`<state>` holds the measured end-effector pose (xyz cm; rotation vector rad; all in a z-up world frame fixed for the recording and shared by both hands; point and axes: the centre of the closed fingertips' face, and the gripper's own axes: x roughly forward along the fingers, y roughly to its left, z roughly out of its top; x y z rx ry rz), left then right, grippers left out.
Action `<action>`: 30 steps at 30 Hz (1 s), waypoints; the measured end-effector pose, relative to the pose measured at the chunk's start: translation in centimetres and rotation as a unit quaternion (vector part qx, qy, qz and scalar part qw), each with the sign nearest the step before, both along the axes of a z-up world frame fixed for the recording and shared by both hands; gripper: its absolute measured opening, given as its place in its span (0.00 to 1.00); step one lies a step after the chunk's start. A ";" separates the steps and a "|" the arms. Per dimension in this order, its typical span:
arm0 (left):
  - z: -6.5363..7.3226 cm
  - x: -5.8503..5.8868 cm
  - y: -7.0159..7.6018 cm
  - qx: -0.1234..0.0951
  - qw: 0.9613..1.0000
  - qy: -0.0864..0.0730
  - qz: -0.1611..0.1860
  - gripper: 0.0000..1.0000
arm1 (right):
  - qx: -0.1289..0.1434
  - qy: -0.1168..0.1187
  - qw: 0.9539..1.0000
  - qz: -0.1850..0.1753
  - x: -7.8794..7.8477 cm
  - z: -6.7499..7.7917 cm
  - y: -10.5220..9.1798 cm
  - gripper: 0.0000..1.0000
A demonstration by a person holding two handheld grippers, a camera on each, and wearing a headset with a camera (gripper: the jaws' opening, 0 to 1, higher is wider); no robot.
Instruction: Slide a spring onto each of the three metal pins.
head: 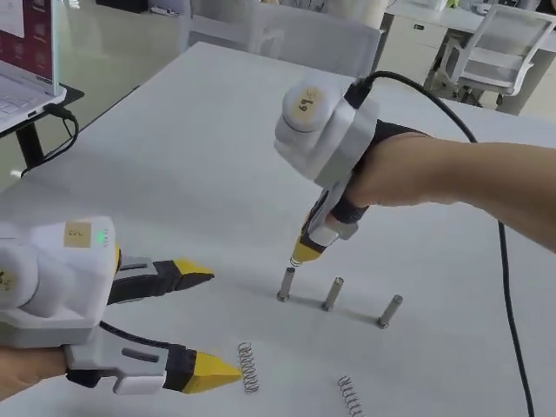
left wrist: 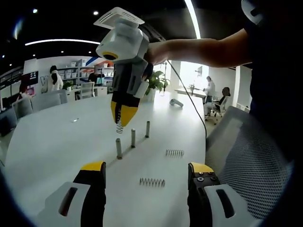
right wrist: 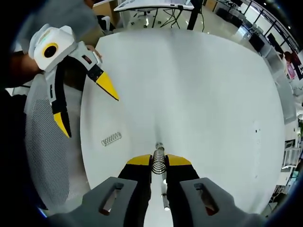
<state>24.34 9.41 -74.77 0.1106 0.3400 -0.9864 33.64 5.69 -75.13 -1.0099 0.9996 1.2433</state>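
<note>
three short, dull-grey metal pins (head: 333, 294) stand upright in a row on the smooth white table (head: 217, 156), toward its near edge, each apart from its neighbour. the right gripper (head: 300, 256) points its yellow tips almost straight down over the pin at the left end of the row. its jaws are pinched nearly together on a small, bright steel coil spring (right wrist: 159, 161). in the left gripper view the coil hangs below the tips, its lower end just above the pin's top and not yet over it.

two loose coil springs (head: 248, 366) of the same fine wire lie on their sides between the row and the near edge. the left gripper (head: 221, 323) hovers there with its jaws wide apart and nothing in them, one tip just beside the nearer loose spring.

to my eye the job now is alignment. the coil's axis should match the pin's, with its open end centred on the rounded top, and then go straight down. the wire looks soft, so a turn catching the rim would probably bend it sideways. letting go only once several turns are over the pin seems wise. i cannot tell whether the pins are fixed to the table, so a sideways nudge may tip one.
</note>
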 end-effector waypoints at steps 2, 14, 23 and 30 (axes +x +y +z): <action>0.1 0.1 0.1 -0.001 1.000 -0.001 0.002 0.69 | -0.003 0.004 1.000 -0.001 0.0 -0.3 0.0 0.08; 0.0 0.1 0.5 -0.004 1.000 0.000 0.010 0.73 | -0.013 0.016 1.000 -0.004 0.3 -1.4 0.2 0.08; -0.1 0.1 0.7 -0.001 1.000 0.004 0.009 0.71 | -0.023 0.012 1.000 0.000 0.7 -2.0 0.2 0.08; -0.2 0.2 0.7 0.000 1.000 0.004 0.009 0.70 | -0.021 0.019 1.000 -0.005 0.9 -2.6 0.2 0.08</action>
